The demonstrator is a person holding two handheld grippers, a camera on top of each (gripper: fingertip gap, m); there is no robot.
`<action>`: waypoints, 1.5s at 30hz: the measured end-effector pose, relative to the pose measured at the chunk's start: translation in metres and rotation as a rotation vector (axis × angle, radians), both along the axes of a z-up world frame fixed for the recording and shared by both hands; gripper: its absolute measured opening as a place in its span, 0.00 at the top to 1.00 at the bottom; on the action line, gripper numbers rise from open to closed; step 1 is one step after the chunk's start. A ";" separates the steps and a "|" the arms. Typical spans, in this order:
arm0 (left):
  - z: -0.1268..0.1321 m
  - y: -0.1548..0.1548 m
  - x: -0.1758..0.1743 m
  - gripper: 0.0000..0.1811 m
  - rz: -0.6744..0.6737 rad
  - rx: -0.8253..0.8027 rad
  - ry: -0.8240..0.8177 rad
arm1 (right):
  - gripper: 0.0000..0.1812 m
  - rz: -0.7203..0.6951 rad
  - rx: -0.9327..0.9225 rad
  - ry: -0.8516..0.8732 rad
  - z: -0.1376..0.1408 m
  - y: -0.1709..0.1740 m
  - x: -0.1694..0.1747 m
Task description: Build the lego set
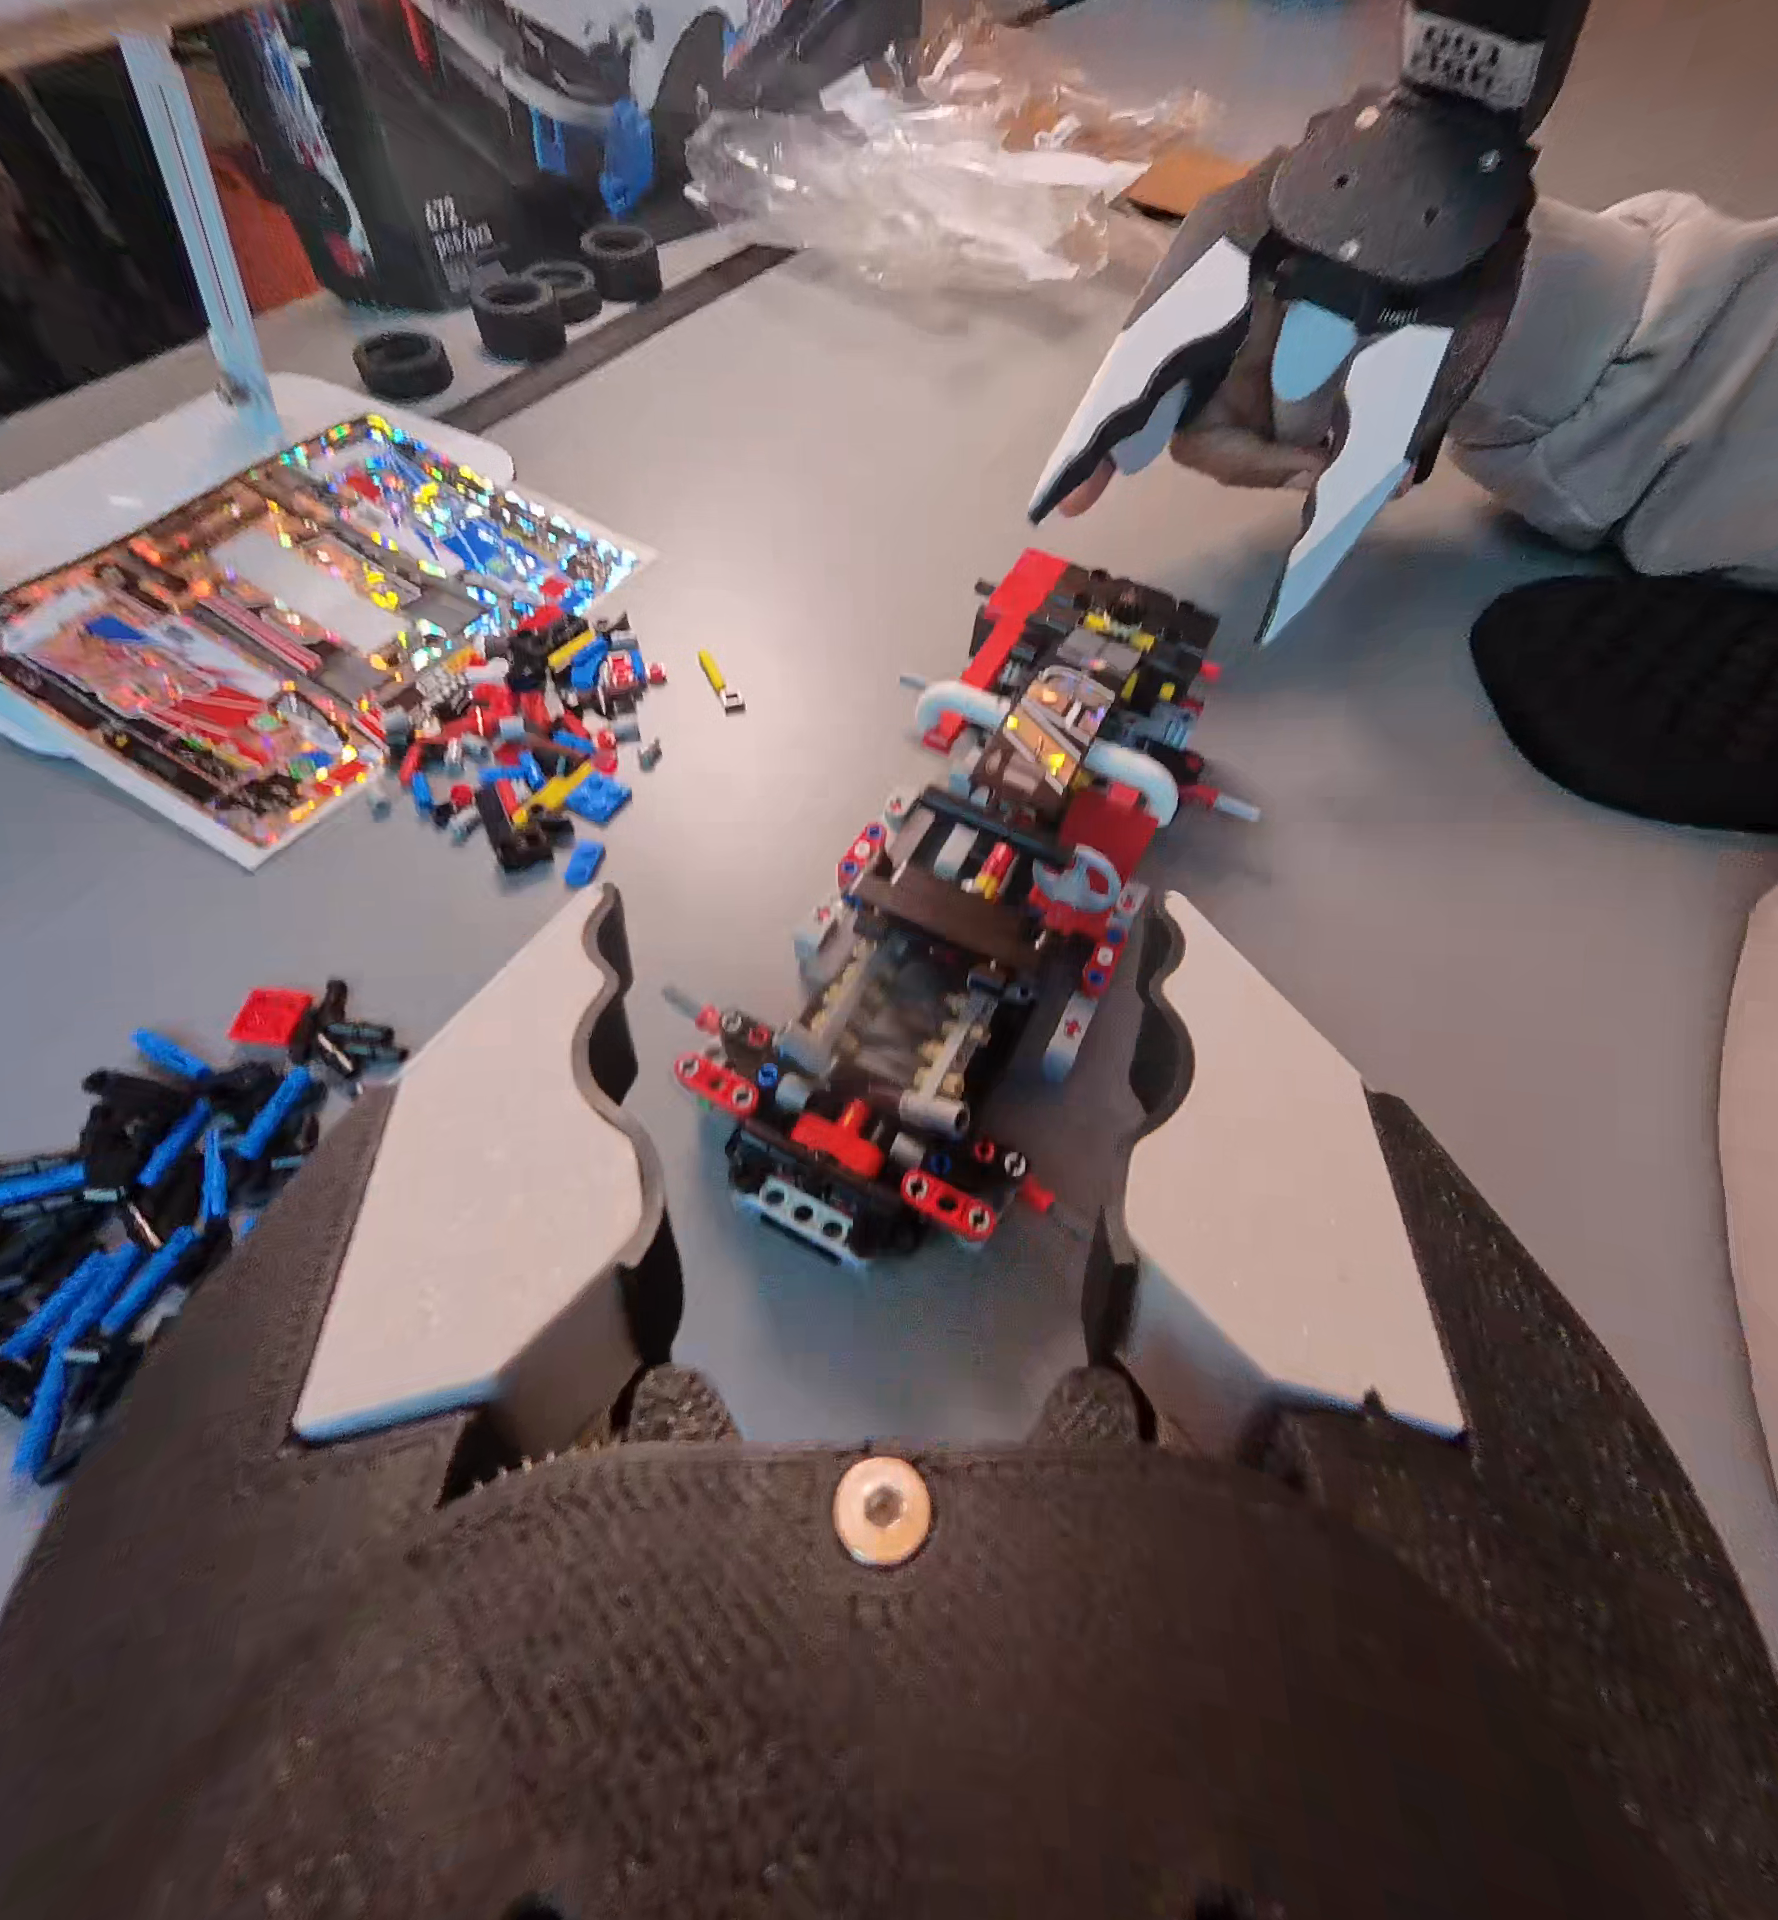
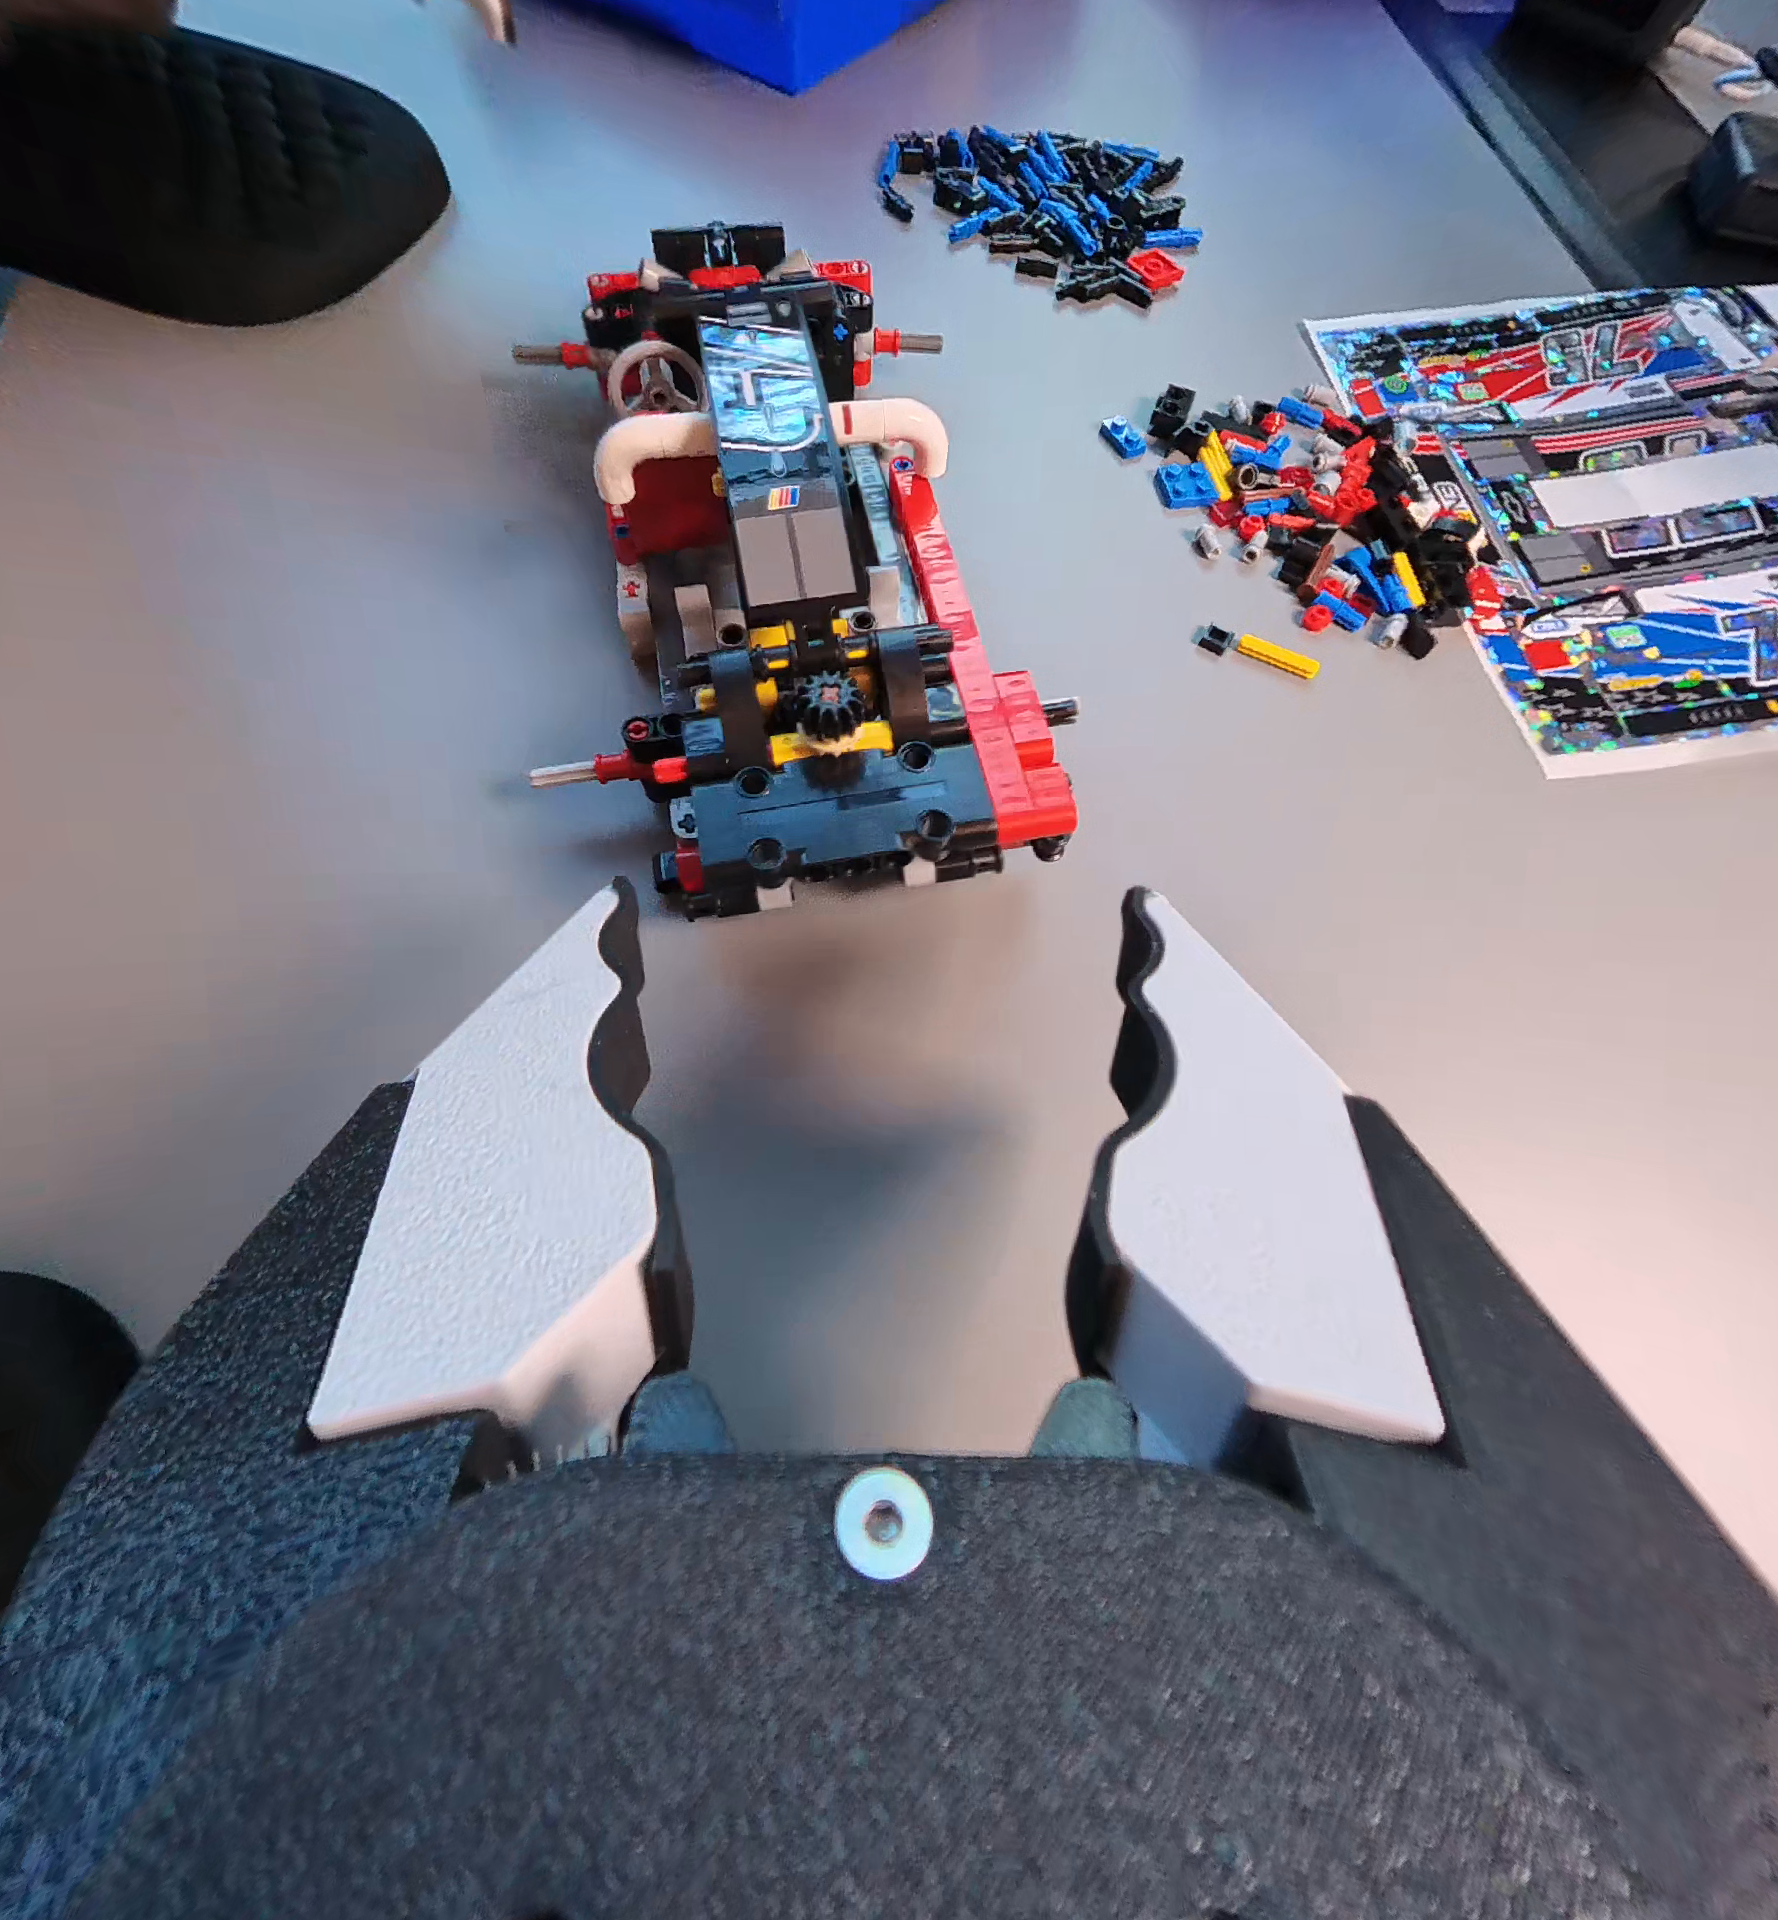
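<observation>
The grey table carries everything. Largest on it is the half-built lego car — a long black and red frame with white curved bars, lying flat in the middle with bare axle pins sticking out at the sides. The left gripper hangs over one end of the car with its fingers spread wide, holding nothing. The right gripper faces the car's other end, just short of it, also wide apart and empty. Beside the car lies a shiny sticker sheet, with a heap of mixed small bricks at its edge. A pile of blue and black pins sits apart, and a lone yellow piece lies near the heap. Four black tyres stand by the box farther off.
</observation>
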State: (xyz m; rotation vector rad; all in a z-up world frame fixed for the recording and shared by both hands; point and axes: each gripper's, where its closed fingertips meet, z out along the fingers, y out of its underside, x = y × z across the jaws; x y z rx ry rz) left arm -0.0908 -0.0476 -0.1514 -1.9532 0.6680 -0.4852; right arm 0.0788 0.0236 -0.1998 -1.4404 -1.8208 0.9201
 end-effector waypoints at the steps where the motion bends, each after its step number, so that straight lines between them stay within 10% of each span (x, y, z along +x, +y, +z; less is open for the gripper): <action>1: -0.012 -0.005 -0.006 0.45 -0.003 -0.023 0.011 | 0.52 -0.019 -0.010 -0.002 -0.002 -0.003 0.002; 7: -0.064 -0.009 -0.024 0.43 -0.073 -0.084 0.168 | 0.53 -0.122 0.035 -0.048 -0.020 -0.010 -0.001; 22: -0.070 0.041 -0.007 0.53 -0.141 -0.087 0.165 | 0.62 -0.238 0.045 -0.072 -0.022 0.027 -0.009; 34: -0.001 0.046 -0.031 0.57 0.090 0.249 -0.112 | 0.55 -0.287 0.009 0.124 0.031 0.031 0.014; 37: 0.008 0.044 -0.036 0.68 0.142 0.310 -0.111 | 0.63 -0.365 0.035 0.243 0.056 0.043 0.017; 41: 0.020 0.040 -0.031 0.95 0.132 0.362 -0.176 | 1.00 -0.515 0.076 0.416 0.084 0.068 0.025; 45: 0.033 0.040 -0.039 1.00 0.187 0.444 -0.182 | 1.00 -0.658 0.089 0.549 0.108 0.100 0.033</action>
